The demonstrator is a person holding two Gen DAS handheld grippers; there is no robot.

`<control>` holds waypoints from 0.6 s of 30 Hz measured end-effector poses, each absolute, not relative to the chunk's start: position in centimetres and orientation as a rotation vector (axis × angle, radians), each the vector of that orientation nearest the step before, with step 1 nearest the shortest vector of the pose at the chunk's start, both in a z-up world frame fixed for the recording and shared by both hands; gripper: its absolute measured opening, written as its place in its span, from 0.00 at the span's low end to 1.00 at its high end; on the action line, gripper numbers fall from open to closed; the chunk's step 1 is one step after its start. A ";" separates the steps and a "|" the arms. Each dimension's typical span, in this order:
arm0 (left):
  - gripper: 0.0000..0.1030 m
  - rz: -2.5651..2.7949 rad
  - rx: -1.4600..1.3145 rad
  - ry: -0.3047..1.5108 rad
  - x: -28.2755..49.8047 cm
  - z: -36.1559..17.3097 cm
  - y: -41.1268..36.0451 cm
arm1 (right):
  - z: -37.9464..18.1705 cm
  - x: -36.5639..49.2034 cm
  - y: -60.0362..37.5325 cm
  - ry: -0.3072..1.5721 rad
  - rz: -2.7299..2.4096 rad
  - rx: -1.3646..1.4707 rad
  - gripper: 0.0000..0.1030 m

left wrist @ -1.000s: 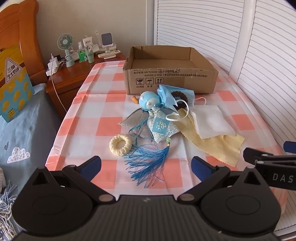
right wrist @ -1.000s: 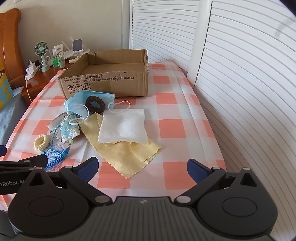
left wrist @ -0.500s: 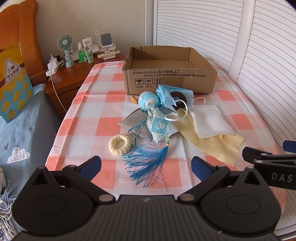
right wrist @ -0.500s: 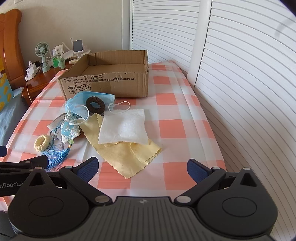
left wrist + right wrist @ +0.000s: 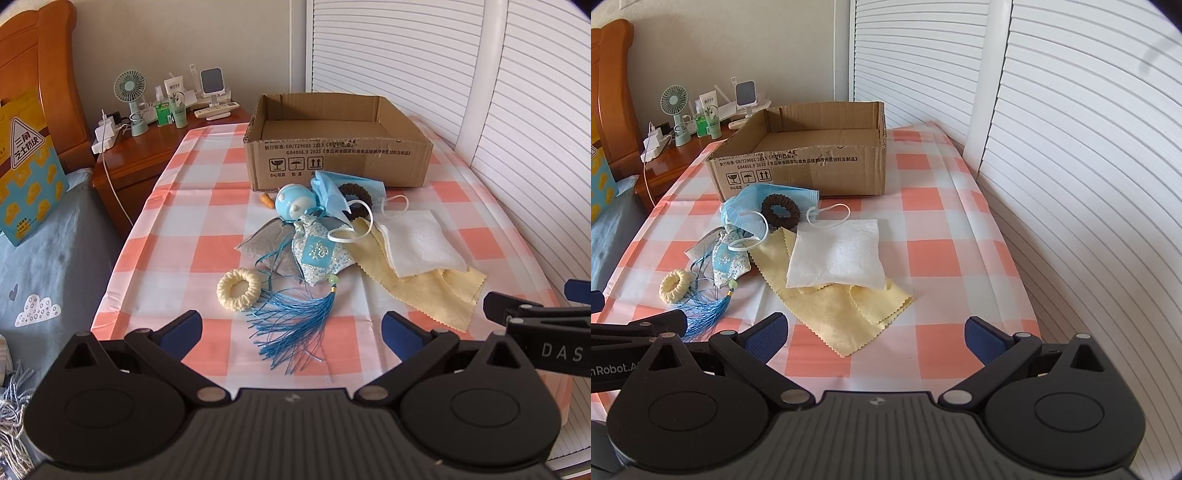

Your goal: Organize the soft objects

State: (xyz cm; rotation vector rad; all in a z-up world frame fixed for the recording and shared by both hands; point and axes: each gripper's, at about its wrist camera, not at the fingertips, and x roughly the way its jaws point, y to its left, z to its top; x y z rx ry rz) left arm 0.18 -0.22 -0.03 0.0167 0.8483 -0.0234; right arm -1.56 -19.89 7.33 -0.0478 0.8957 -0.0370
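A heap of soft things lies before an empty cardboard box (image 5: pixel 338 147) (image 5: pixel 801 162): a cream ring (image 5: pixel 238 290) (image 5: pixel 674 286), a patterned sachet (image 5: pixel 319 256) with a blue tassel (image 5: pixel 295 325), a grey pouch (image 5: pixel 267 243), a blue round toy (image 5: pixel 293 203), a blue face mask (image 5: pixel 757 206), a brown scrunchie (image 5: pixel 780 211), a white pad (image 5: pixel 836 254) on a yellow cloth (image 5: pixel 842 310). My left gripper (image 5: pixel 291 326) hangs open short of the tassel. My right gripper (image 5: pixel 875 336) stands open near the yellow cloth's front edge. Both hold nothing.
The checked tablecloth (image 5: pixel 945 258) covers a table beside white louvred doors (image 5: pixel 1071 184). A wooden nightstand (image 5: pixel 136 155) with a small fan (image 5: pixel 129 99) and bottles stands at the far left, next to a bed (image 5: pixel 40 266).
Both views have shifted only slightly; the objects on the table lie as before, and both grippers remain open.
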 end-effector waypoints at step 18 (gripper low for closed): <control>0.99 -0.022 0.021 0.844 0.0 0.2 -0.3 | 7.4 -1.6 -19.9 0.894 -0.037 -0.047 1.00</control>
